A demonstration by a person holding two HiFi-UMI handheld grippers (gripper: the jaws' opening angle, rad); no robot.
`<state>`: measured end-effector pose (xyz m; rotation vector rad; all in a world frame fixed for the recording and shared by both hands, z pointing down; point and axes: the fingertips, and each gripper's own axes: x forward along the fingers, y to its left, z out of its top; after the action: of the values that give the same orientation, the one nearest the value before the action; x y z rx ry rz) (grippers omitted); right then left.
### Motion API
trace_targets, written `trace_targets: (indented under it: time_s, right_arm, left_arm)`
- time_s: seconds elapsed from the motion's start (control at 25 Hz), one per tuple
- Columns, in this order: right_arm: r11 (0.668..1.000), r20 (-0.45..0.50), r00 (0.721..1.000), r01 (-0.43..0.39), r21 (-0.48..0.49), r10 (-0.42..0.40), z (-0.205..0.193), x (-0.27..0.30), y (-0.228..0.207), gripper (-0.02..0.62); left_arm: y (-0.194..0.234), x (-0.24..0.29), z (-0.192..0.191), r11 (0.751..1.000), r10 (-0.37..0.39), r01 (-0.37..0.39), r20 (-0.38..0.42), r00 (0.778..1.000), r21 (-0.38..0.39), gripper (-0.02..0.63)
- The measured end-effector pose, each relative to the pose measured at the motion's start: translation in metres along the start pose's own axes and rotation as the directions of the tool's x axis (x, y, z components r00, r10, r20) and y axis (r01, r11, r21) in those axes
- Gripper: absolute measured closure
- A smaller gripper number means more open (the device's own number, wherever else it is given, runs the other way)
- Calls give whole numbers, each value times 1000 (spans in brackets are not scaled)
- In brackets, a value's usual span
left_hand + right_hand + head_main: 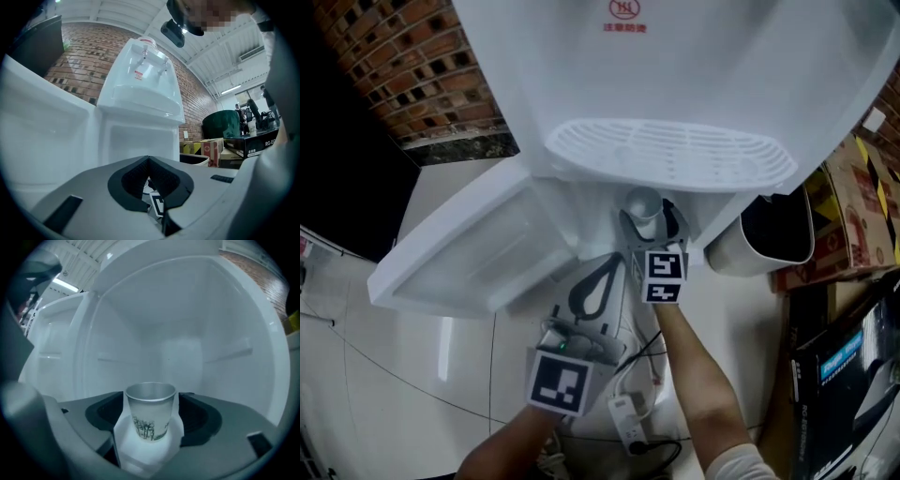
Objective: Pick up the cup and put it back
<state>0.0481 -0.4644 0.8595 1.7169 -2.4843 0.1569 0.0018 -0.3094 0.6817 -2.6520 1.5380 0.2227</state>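
A paper cup [642, 202] with a dark tree print [150, 411] stands upright on the white floor of the dispenser's lower cabinet [197, 329]. My right gripper [649, 217] reaches into the cabinet, and its jaws stand wide on either side of the cup [150, 401] with a gap at both pads. It is open. My left gripper [612, 262] hangs lower, in front of the cabinet, its tips [149, 159] closed together with nothing between them.
The white water dispenser [675, 75] with its drip grille [670, 155] overhangs the cabinet. The cabinet door [459, 253] is swung open to the left. A white bin [773, 234] and cardboard boxes [862, 206] stand at the right. A power strip [628, 417] lies on the floor.
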Motion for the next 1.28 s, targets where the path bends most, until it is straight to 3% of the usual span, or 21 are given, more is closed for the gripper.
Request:
trace_targets:
  time_s: [0.12,0.2,0.48,0.76,0.96,1.08,1.28]
  right_arm:
    - [1000,-19,1000,-7,-3,7,-9,9,-4,216]
    - [1000,-17,1000,-16,-22,16,-9,10,-3,267]
    - [997,13,999,-50,-58,51,10,-5,10,270]
    - [993,85,992,-90,-73,96,65,-64,42,273]
    - [985,103,988,-97,-143,112,105,-111,64,273]
    - [991,114,989,-88,-98,99,128,-136,69,273]
    - [993,125,990,-54,-105,67,165,-173,69,273]
  left_arm:
    - [3,1,-3,1000,9,-9,-2,1000,-11,606]
    - [4,2,-6,1000,11,-11,-10,1000,-11,606]
    - [9,0,-11,1000,30,-30,-28,999,-5,606]
    - [11,-2,7,997,78,-78,-18,997,13,606]
    - [14,-15,30,989,149,-149,-10,989,9,606]
    - [14,-25,42,985,174,-174,-3,985,2,606]
    - [9,-28,57,985,169,-169,5,986,21,606]
